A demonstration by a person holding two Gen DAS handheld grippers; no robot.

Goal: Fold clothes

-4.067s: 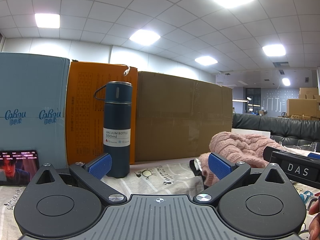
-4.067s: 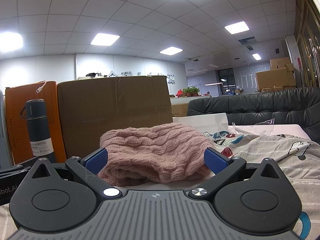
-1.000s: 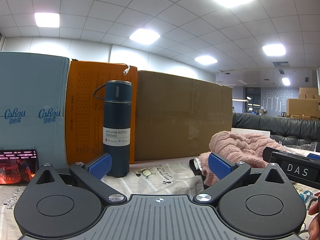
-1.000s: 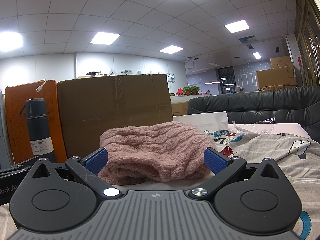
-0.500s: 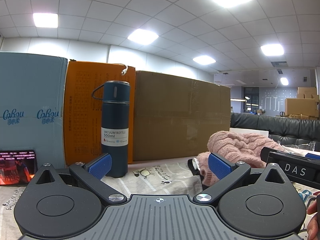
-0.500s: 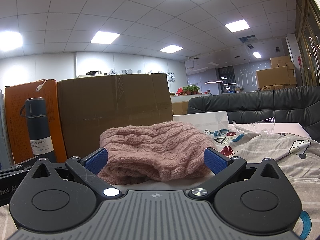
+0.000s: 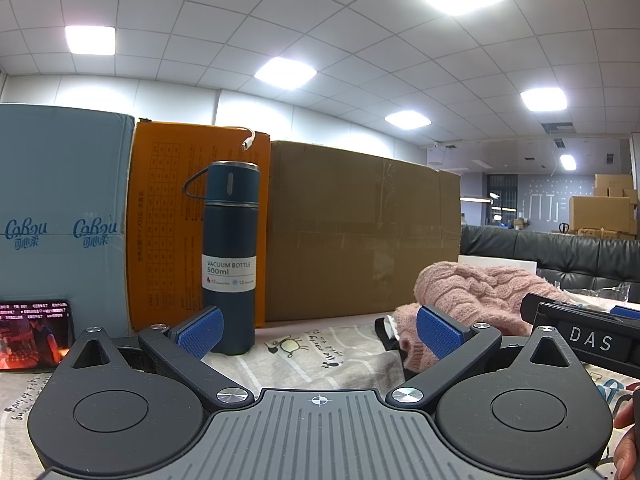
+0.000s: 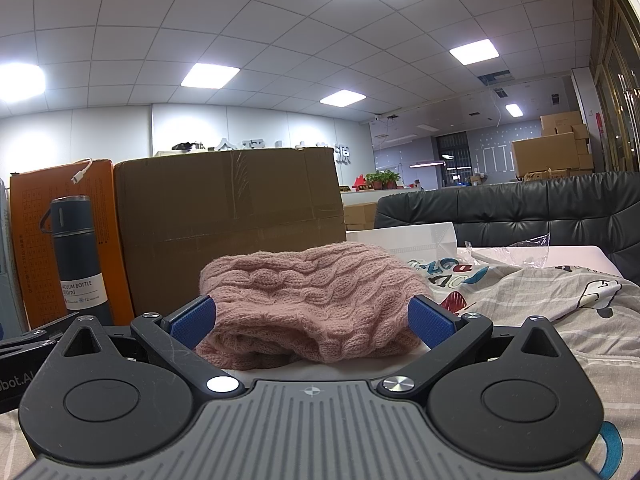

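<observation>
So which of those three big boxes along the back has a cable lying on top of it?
The orange box, in the middle: a white cable end hangs over its top edge. The blue box and brown box have none.

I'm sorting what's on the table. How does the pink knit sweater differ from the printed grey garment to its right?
The pink knit sweater is one plain colour with a chunky cable texture; the printed grey garment is thin, striped fabric with cartoon prints. The sweater sits bunched in a tall, rounded heap, while the grey garment lies spread low in loose wrinkles. Both are unfolded, and neither is gripped.
</observation>
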